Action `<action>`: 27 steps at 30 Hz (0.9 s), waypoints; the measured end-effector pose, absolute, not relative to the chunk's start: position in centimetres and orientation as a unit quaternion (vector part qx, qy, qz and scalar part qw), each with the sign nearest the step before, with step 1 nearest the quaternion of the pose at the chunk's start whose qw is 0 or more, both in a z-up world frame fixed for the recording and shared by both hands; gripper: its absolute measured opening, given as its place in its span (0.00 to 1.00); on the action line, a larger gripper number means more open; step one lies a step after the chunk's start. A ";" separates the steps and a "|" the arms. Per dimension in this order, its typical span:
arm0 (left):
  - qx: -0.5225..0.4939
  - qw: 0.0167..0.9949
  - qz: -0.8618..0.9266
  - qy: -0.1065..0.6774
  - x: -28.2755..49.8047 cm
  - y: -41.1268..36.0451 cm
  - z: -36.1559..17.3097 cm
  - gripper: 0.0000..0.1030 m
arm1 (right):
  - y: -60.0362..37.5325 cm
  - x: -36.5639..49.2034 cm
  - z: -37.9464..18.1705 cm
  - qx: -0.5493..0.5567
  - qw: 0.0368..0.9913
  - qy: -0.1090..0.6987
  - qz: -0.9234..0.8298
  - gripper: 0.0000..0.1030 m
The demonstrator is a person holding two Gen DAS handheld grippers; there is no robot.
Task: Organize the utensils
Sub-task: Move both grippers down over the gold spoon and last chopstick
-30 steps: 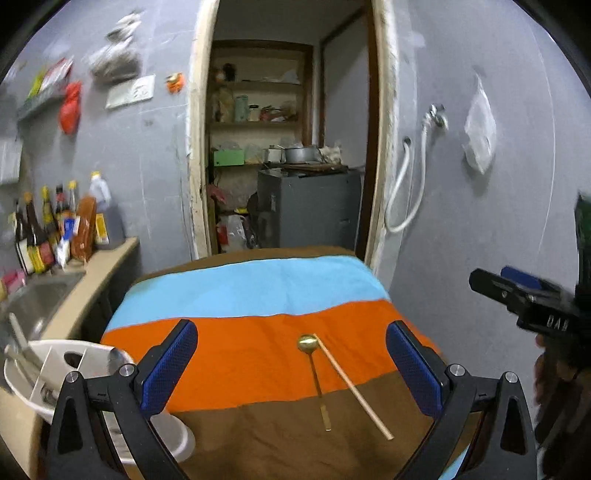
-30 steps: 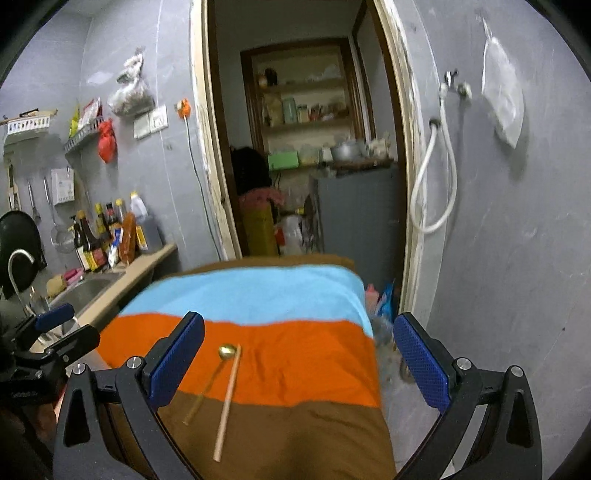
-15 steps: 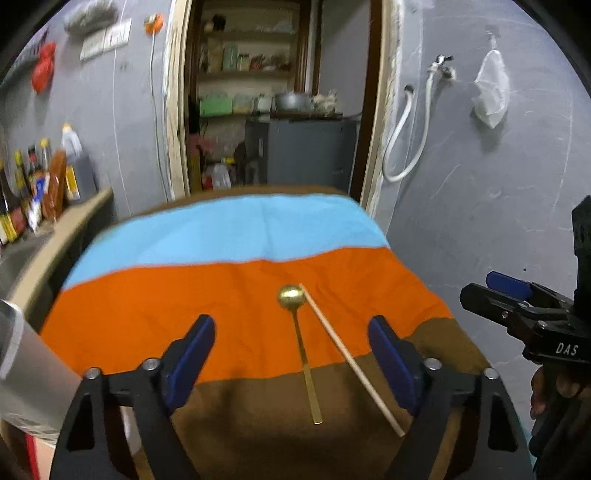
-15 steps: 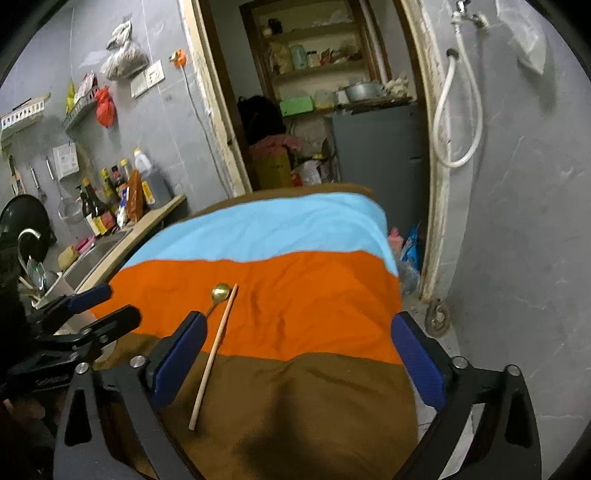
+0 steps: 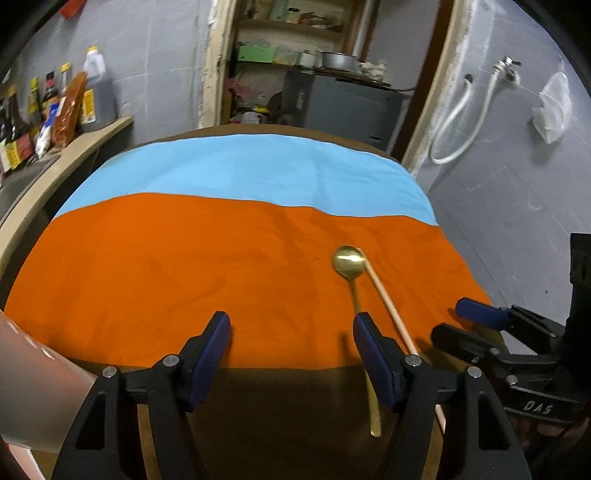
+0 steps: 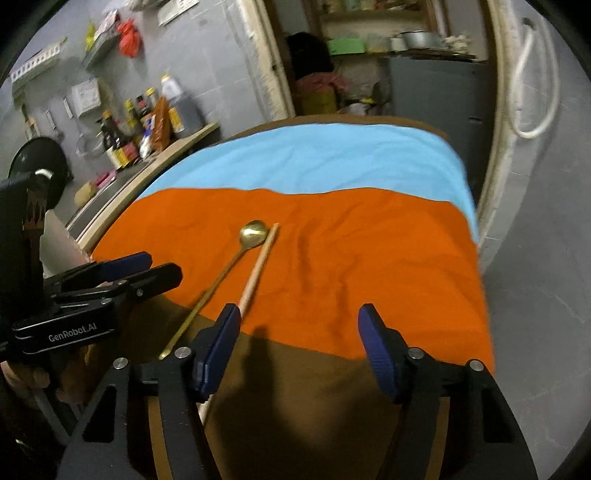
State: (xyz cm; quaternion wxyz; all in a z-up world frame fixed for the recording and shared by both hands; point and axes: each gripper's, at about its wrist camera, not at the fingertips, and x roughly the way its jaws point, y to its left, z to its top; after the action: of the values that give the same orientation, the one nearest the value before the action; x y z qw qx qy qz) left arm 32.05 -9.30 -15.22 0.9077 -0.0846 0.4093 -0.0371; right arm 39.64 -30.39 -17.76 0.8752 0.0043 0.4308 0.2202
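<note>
A gold metal spoon point(image 5: 352, 291) and a pale wooden chopstick point(image 5: 388, 306) lie side by side on the striped cloth-covered surface point(image 5: 221, 258), bowl and tip nearly touching at the far end, handles spreading toward the near edge. In the left wrist view they lie right of centre, the chopstick on the right. A counter point(image 5: 74, 147) with sauce bottles point(image 5: 55, 107) runs along the left. Behind the surface a doorway opens onto a grey metal cabinet point(image 5: 343, 107) and shelves point(image 5: 295, 22).
</note>
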 end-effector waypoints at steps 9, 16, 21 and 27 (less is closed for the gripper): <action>-0.117 0.903 -0.028 0.412 32.9 -8.1 -15.8 0.65 | -28.0 41.4 -18.7 -0.028 0.863 0.443 0.241 0.52; -0.121 0.901 -0.044 0.413 33.7 -8.4 -16.0 0.60 | -28.0 42.0 -18.0 -0.052 0.871 0.439 0.216 0.37; -0.105 0.901 -0.071 0.414 34.5 -9.7 -15.8 0.54 | -29.3 42.0 -17.4 -0.045 0.880 0.431 0.195 0.35; -0.094 0.897 -0.094 0.422 36.2 -10.8 -15.9 0.45 | -30.0 42.9 -17.9 -0.027 0.871 0.440 0.216 0.33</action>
State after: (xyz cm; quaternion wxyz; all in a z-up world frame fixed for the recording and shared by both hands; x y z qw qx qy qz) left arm 36.21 -10.76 -15.95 0.8970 -0.0941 0.4215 -0.0944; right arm 42.95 -29.99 -17.88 0.8710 -0.0273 0.4403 0.2161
